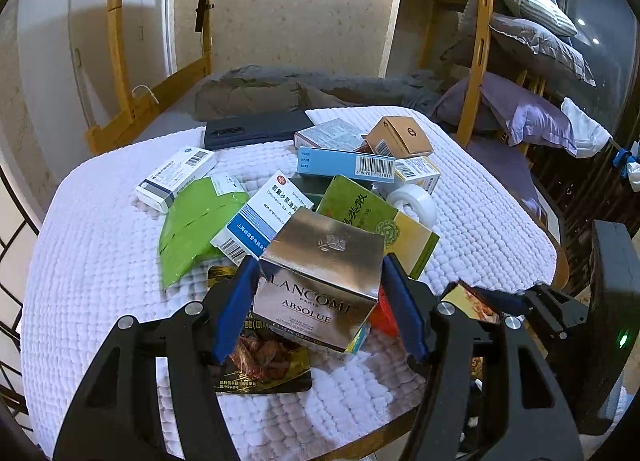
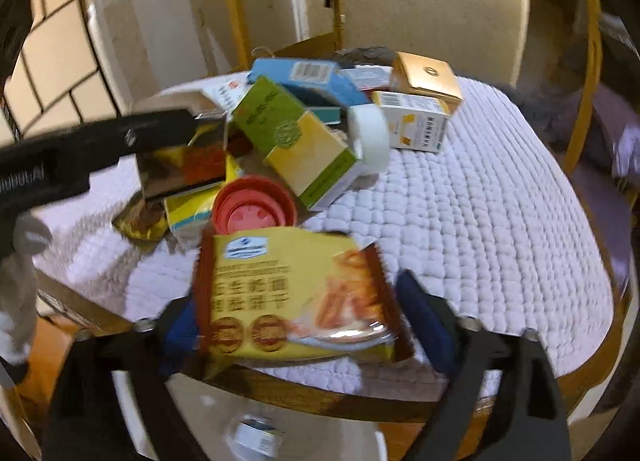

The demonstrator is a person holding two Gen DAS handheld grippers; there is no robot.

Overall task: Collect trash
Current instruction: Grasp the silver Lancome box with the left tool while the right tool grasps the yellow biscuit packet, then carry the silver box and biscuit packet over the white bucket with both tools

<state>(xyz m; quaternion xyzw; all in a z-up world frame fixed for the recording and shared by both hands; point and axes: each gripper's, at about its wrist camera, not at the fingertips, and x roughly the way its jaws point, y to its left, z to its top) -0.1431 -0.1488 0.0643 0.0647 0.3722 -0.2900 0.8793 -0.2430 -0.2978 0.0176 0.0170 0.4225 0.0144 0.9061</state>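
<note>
A pile of empty boxes and wrappers lies on a round table [image 1: 480,237] with a white quilted cover. My left gripper [image 1: 320,301] is shut on a shiny silver Lancome box [image 1: 320,281], its blue pads on both sides; the box also shows in the right wrist view [image 2: 184,157]. My right gripper [image 2: 304,313] is shut on a yellow biscuit packet [image 2: 296,297] at the table's near edge; the packet's corner shows in the left wrist view [image 1: 472,301]. A red lid [image 2: 252,209] lies just beyond the packet.
The pile holds a green and yellow box [image 2: 296,141], a blue box [image 1: 344,165], a brown box [image 1: 400,137], a white tape roll [image 1: 412,201], a green pouch [image 1: 196,229] and a dark snack wrapper [image 1: 264,357]. A wooden bunk bed [image 1: 476,61] stands behind.
</note>
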